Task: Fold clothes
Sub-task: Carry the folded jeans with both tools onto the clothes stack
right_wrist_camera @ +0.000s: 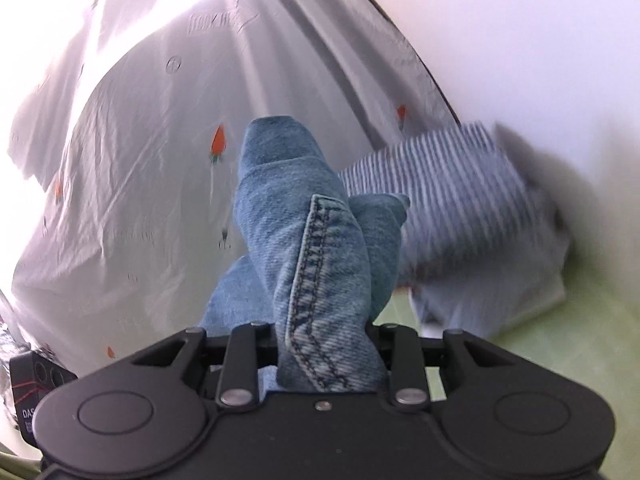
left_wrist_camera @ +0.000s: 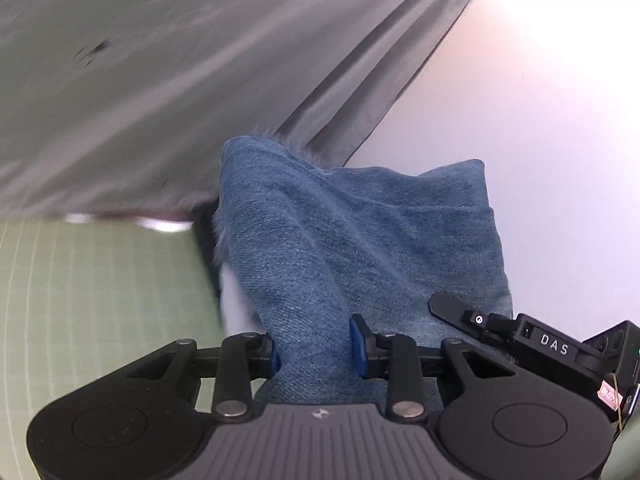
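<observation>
Green gridded mat (left_wrist_camera: 100, 288) below, left tool (left_wrist_camera: 316, 350) and right tool (right_wrist_camera: 326, 354) angled downward (both clamping blue denim (left_wrist_camera: 340, 232))

Left gripper (left_wrist_camera: 314, 350) jaws clamped on blue denim (left_wrist_camera: 320, 240), right gripper (right_wrist_camera: 326, 354) likewise clamped on denim, both angled slightly downward

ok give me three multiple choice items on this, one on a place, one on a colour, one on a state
1. Where does the striped cloth lie in the right wrist view?
A. right of the denim
B. left of the denim
C. between the jaws

2. What colour is the mat?
A. red
B. green
C. black

3. What is the left gripper doing?
A. hanging open and empty
B. clamping a striped cloth
C. clamping denim

Key: 1 A, the stripes sit right of the denim; 2 B, pale green with gridlines; 3 C, denim is bunched between its blue pads.
</observation>
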### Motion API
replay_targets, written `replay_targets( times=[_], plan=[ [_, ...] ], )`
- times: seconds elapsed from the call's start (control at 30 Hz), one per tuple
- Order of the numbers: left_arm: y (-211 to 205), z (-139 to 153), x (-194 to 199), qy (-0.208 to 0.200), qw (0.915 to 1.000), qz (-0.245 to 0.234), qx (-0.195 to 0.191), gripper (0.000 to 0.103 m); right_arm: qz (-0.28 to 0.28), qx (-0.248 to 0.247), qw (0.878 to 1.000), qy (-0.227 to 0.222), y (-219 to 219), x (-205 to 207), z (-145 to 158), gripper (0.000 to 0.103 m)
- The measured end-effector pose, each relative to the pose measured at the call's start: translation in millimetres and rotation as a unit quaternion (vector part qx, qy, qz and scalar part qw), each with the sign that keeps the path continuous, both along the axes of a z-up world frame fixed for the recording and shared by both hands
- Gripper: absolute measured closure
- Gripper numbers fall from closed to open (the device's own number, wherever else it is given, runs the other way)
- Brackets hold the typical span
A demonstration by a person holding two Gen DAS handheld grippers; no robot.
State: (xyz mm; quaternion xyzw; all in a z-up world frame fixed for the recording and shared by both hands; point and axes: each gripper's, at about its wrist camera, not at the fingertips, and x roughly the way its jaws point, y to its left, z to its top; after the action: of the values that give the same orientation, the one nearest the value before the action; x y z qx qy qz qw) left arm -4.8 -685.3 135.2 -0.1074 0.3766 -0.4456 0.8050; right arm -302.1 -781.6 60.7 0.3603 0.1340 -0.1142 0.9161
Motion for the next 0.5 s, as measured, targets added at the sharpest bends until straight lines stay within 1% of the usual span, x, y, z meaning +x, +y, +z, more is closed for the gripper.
replay_targets(
  times=[0.07,0.17,0.23,0.27,0.3,0.33,0.37,0.4,0.43,0.47,0.5],
  plan=[
    [-33,23,14,-0.015,0.9999,-0.005,-0.006,0.069,-0.003,0.0,1.0,-0.015,-30,8,20,0.073],
    [-82,38,45,-0.046,0.9985,-0.007,-0.028,0.069,-0.021,-0.006,0.998,-0.051,-75,21,39,0.073],
    [-116,30,73,-0.06,0.9974,0.005,-0.039,0.066,-0.04,-0.024,0.996,-0.071,-102,38,42,0.072],
    [-133,21,87,-0.064,0.9972,0.017,-0.034,0.06,-0.052,-0.036,0.995,-0.076,-116,50,39,0.071],
    [-149,7,101,-0.065,0.9971,0.034,-0.018,0.056,-0.065,-0.048,0.994,-0.073,-128,65,32,0.066],
    [-162,-7,112,-0.063,0.9969,0.047,0.001,0.055,-0.079,-0.057,0.994,-0.052,-139,82,19,0.057],
    [-172,-24,123,-0.055,0.9964,0.059,0.026,0.055,-0.092,-0.063,0.994,-0.019,-148,102,2,0.054],
    [-184,-43,136,-0.044,0.9949,0.074,0.052,0.046,-0.105,-0.07,0.992,0.013,-156,121,-14,0.053],
    [-191,-60,147,-0.033,0.9934,0.086,0.07,0.041,-0.118,-0.076,0.989,0.046,-165,141,-30,0.048],
    [-193,-74,156,-0.017,0.9934,0.091,0.067,0.035,-0.131,-0.083,0.985,0.079,-174,160,-47,0.045],
    [-191,-85,163,0.004,0.9939,0.095,0.055,0.032,-0.139,-0.081,0.982,0.096,-180,172,-61,0.04]
  ],
)
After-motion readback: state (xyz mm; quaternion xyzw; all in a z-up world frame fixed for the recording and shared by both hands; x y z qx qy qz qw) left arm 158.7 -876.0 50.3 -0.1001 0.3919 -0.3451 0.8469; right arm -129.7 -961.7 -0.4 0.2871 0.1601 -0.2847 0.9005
